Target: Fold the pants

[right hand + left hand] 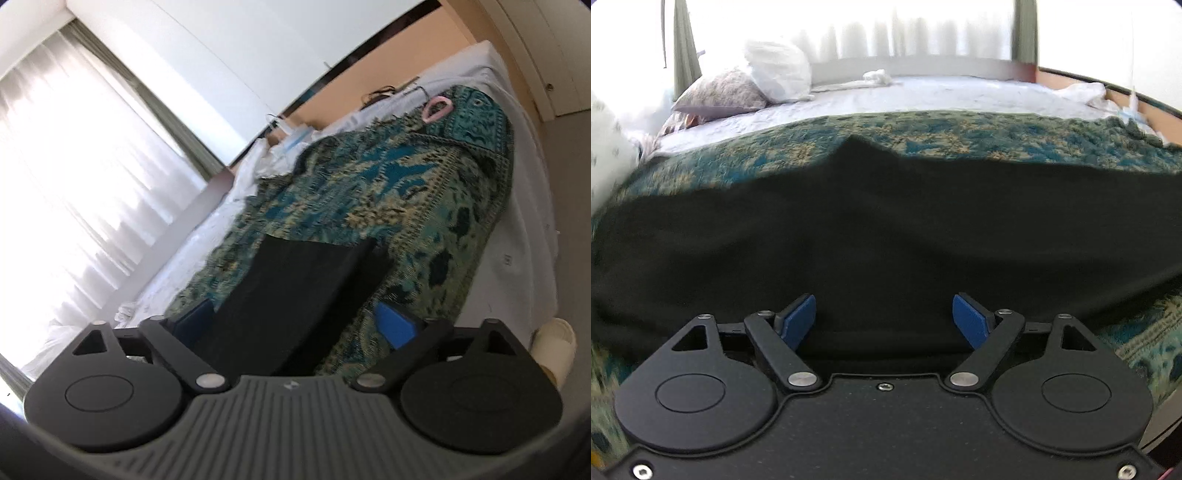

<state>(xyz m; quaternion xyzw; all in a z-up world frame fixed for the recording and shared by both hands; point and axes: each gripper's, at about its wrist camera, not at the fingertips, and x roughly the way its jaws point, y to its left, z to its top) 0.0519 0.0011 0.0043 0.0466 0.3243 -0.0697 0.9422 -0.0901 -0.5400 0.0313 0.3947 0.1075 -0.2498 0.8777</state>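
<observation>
While both grippers' fingers (799, 319) stand wide, holding nothing, black pants (886, 229) hide most of the blanket (406, 192).

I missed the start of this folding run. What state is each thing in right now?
Pants: lying on the blanket, looks partly folded, not gripped.
Left gripper: open, over the pants' near edge.
Right gripper: open, straddling the pants' end.
Blanket: spread over the bed.
Curtains: drawn, backlit.
</observation>
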